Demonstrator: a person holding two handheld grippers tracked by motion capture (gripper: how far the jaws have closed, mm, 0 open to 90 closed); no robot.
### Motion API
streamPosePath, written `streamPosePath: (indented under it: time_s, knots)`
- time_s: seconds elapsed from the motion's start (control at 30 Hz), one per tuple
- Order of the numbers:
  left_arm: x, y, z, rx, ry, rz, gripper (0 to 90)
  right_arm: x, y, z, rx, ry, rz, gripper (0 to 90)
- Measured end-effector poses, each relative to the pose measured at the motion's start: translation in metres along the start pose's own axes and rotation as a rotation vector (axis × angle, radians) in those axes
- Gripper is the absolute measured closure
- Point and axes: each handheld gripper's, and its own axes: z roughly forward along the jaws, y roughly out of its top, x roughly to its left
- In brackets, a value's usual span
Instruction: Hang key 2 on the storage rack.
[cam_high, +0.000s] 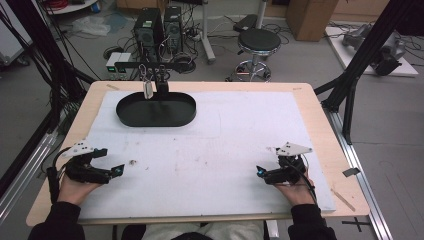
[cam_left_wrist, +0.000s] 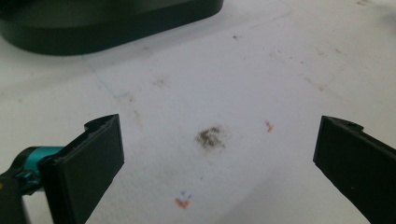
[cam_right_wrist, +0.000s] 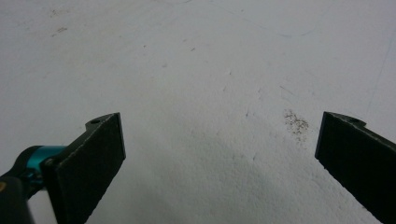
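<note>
Left gripper (cam_high: 119, 170) and right gripper (cam_high: 259, 171): jaws wide apart, empty, resting on white mat (cam_high: 210, 150). Risk: blind reach toward black tray (cam_high: 156, 110) could knock its stand.

It was a lab or workshop: computer towers (cam_high: 159, 27) stood on the grey floor amid tangled cables (cam_high: 192, 35), beside a round stool (cam_high: 258, 41), with black metal framing (cam_high: 367, 55) around the surface (cam_high: 320, 125).

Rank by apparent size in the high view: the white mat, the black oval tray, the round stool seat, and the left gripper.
1. White mat, by far the largest.
2. Black oval tray.
3. Left gripper and round stool seat look roughly alike; the stool stands farther from the camera, so I won't rank them.
</note>
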Motion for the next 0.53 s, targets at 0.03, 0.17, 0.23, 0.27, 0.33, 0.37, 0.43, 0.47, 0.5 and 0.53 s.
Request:
streamPosePath:
  time_s: [0.03, 0.17, 0.23, 0.27, 0.33, 0.37, 0.43, 0.47, 0.5, 0.53]
  knots:
    - [-0.001, -0.002, -0.001, 0.010, 0.012, 0.013, 2.2, 0.001, 0.000, 0.000, 0.002, 0.000, -0.002, 0.8]
    - [-0.003, -0.012, -0.009, 0.022, 0.041, 0.016, 2.2, 0.001, 0.001, 0.001, 0.005, 0.001, -0.007, 0.8]
    - [-0.002, -0.018, -0.013, 0.021, 0.045, 0.015, 2.2, 0.001, 0.001, 0.001, 0.005, 0.001, -0.008, 0.8]
    - [-0.002, -0.020, -0.013, 0.021, 0.050, 0.010, 2.2, 0.002, 0.001, 0.001, 0.007, 0.003, -0.006, 0.8]
    - [-0.001, -0.025, -0.015, 0.026, 0.062, -0.001, 2.2, 0.002, 0.001, 0.002, 0.009, 0.002, -0.011, 0.8]
    - [-0.001, -0.026, -0.016, 0.024, 0.065, -0.002, 2.2, 0.002, 0.001, 0.002, 0.010, 0.001, -0.015, 0.8]
    - [0.000, -0.028, -0.015, 0.025, 0.068, 0.000, 2.2, 0.003, 0.001, 0.002, 0.017, -0.003, -0.022, 0.8]
    - [0.000, -0.028, -0.015, 0.032, 0.066, 0.003, 2.2, 0.003, 0.000, 0.002, 0.018, -0.006, -0.020, 0.8]
    - [0.000, -0.028, -0.013, 0.036, 0.064, 0.004, 2.2, 0.003, 0.000, 0.002, 0.015, -0.005, -0.017, 0.8]
    - [0.000, -0.029, -0.011, 0.048, 0.056, 0.010, 2.2, 0.003, 0.000, 0.002, 0.011, -0.004, -0.015, 0.8]
